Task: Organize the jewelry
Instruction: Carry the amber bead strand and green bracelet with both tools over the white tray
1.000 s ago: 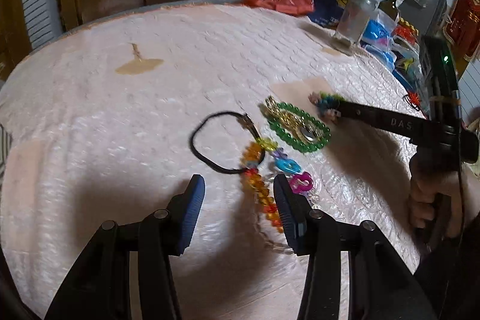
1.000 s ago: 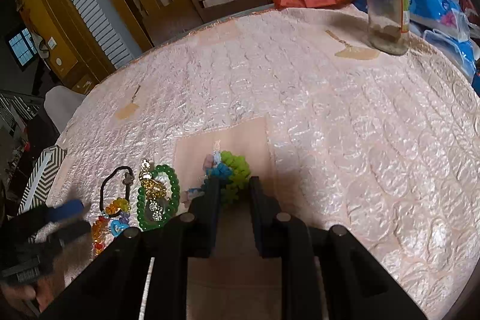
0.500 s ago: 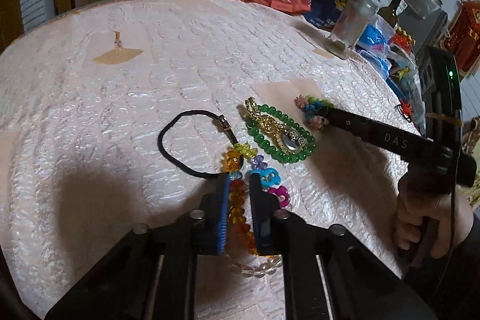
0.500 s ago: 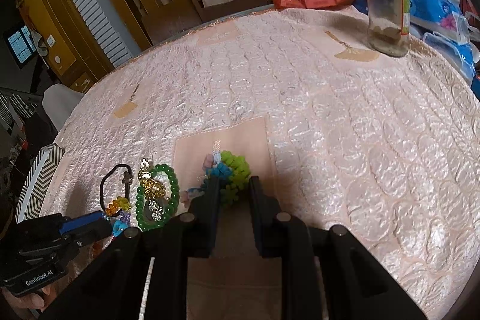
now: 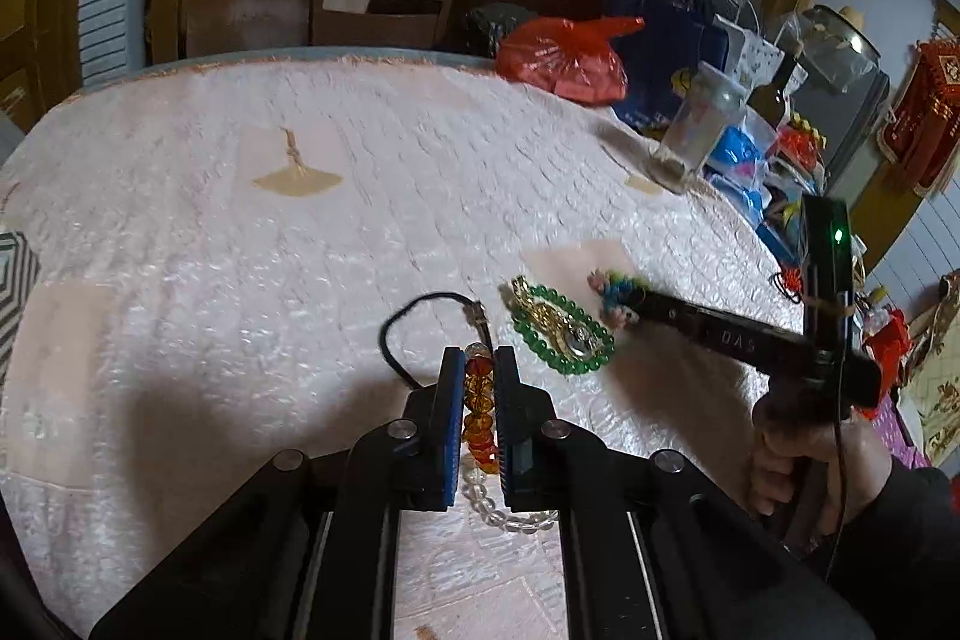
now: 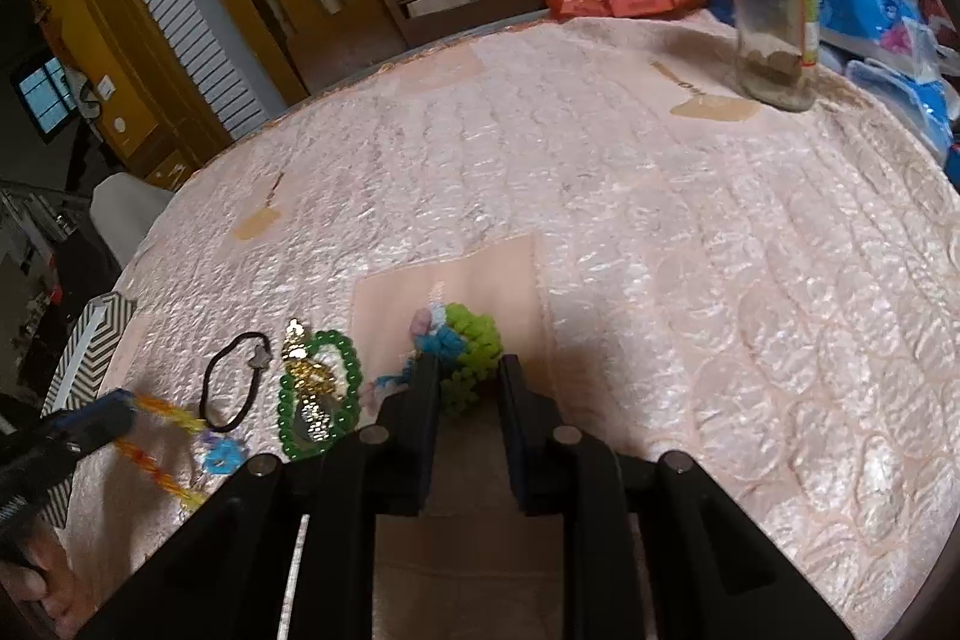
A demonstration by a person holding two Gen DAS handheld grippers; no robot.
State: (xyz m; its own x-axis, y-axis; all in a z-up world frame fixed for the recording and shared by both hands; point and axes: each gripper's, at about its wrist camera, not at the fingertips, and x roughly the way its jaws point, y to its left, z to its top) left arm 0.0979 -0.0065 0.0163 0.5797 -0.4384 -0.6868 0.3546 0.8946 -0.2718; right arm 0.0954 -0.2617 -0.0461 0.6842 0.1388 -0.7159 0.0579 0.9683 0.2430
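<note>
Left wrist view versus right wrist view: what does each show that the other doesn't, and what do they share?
Only the left wrist view shows the clear beads under the left tongs, shut on the orange bead strand. Only the right shows the blue chain links and striped box. Both show the green bead bracelet, black cord loop, glass jar and right tongs clamping the fuzzy multicoloured piece.
</note>
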